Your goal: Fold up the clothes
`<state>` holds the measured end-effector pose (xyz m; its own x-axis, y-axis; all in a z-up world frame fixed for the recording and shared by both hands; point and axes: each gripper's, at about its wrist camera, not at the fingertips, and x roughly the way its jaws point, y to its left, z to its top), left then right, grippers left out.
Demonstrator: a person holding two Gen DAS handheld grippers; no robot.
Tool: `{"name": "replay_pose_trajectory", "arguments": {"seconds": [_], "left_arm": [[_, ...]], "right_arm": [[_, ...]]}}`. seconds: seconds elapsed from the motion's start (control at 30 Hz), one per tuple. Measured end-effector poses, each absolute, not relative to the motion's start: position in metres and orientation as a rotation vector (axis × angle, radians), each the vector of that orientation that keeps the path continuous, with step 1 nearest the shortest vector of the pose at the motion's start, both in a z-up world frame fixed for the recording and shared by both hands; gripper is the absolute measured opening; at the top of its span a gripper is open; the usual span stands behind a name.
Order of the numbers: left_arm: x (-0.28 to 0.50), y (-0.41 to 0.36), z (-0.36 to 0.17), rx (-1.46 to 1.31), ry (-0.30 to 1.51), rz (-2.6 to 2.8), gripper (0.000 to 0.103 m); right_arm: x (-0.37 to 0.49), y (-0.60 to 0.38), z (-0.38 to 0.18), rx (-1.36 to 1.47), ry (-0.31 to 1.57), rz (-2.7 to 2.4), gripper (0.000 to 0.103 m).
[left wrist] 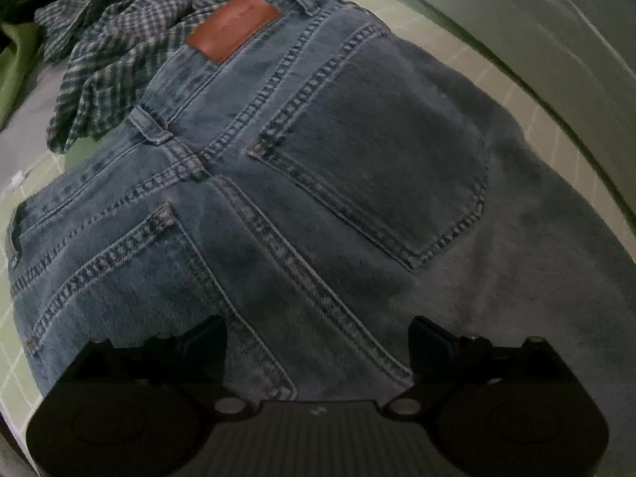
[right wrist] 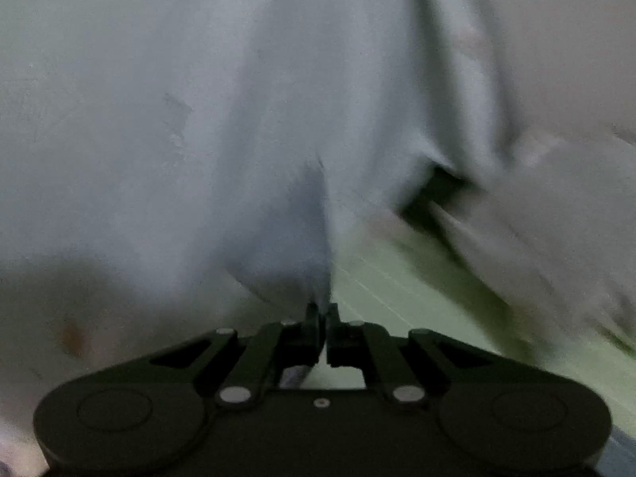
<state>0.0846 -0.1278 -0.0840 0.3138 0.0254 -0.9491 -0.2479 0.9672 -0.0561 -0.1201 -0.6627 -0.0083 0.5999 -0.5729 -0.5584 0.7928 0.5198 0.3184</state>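
L tongs (left wrist: 318, 342): jaws are held wide apart, nothing is gripped. They are positioned just above a pair of blue jeans (left wrist: 278, 198), which is laid flat, back side up, on a green gridded mat (left wrist: 489, 67). 2 back pockets are shown; the R pocket (left wrist: 377, 151) is seen in full. A brown leather patch (left wrist: 232, 28) is fixed at the waistband. A checked shirt (left wrist: 111, 51) is bunched up at the far L, touching the waistband end of the jeans.

R tongs (right wrist: 322, 310): jaws are closed on a fold of pale blue-grey cloth (right wrist: 258, 139). The cloth is drawn up taut from the tips, w/ creases running away from the grip point. The green mat (right wrist: 397, 290) is seen beneath, to the R of the cloth. The view is motion-blurred; garment type cannot be told.
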Motion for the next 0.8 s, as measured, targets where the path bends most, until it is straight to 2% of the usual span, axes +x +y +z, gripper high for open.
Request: {"name": "replay_pose_trajectory", "arguments": {"seconds": [0.1, 0.13, 0.2, 0.23, 0.27, 0.3, 0.4, 0.43, 0.47, 0.53, 0.7, 0.73, 0.8], "left_arm": [[0.082, -0.132, -0.085, -0.166, 1.257, 0.182, 0.099], [0.081, -0.133, -0.085, -0.153, 1.263, 0.182, 0.1], [0.08, -0.134, -0.086, -0.133, 1.273, 0.184, 0.102], [0.079, -0.134, -0.086, -0.134, 1.276, 0.188, 0.103], [0.079, -0.133, -0.086, -0.134, 1.278, 0.19, 0.103], [0.079, -0.131, -0.086, -0.135, 1.28, 0.191, 0.103], [0.078, -0.126, -0.085, -0.135, 1.281, 0.189, 0.103], [0.078, -0.126, -0.085, -0.135, 1.281, 0.19, 0.103], [0.077, -0.126, -0.084, -0.136, 1.281, 0.191, 0.103], [0.074, -0.127, -0.082, -0.137, 1.28, 0.193, 0.103], [0.082, -0.138, -0.083, -0.136, 1.282, 0.194, 0.103], [0.082, -0.138, -0.083, -0.136, 1.281, 0.195, 0.103], [0.086, -0.139, -0.086, -0.137, 1.278, 0.197, 0.103]], "right_arm": [[-0.16, -0.671, -0.08, 0.777, 0.702, -0.983, 0.004], [-0.167, -0.67, -0.09, 0.795, 0.739, -1.004, 0.005], [-0.178, -0.667, -0.099, 0.803, 0.764, -1.033, 0.012], [-0.18, -0.666, -0.096, 0.782, 0.747, -1.042, 0.028], [-0.177, -0.665, -0.092, 0.753, 0.725, -1.045, 0.05], [-0.173, -0.665, -0.086, 0.72, 0.7, -1.038, 0.055], [-0.15, -0.675, -0.074, 0.596, 0.692, -0.968, 0.056], [-0.14, -0.679, -0.071, 0.553, 0.696, -0.939, 0.06], [-0.124, -0.686, -0.07, 0.509, 0.715, -0.882, 0.069], [-0.096, -0.693, -0.077, 0.408, 0.773, -0.739, 0.076], [-0.038, -0.695, -0.108, 0.134, 0.949, -0.611, 0.076], [-0.034, -0.698, -0.112, 0.118, 0.963, -0.621, 0.08], [-0.035, -0.705, -0.111, 0.16, 0.945, -0.61, 0.08]]}}
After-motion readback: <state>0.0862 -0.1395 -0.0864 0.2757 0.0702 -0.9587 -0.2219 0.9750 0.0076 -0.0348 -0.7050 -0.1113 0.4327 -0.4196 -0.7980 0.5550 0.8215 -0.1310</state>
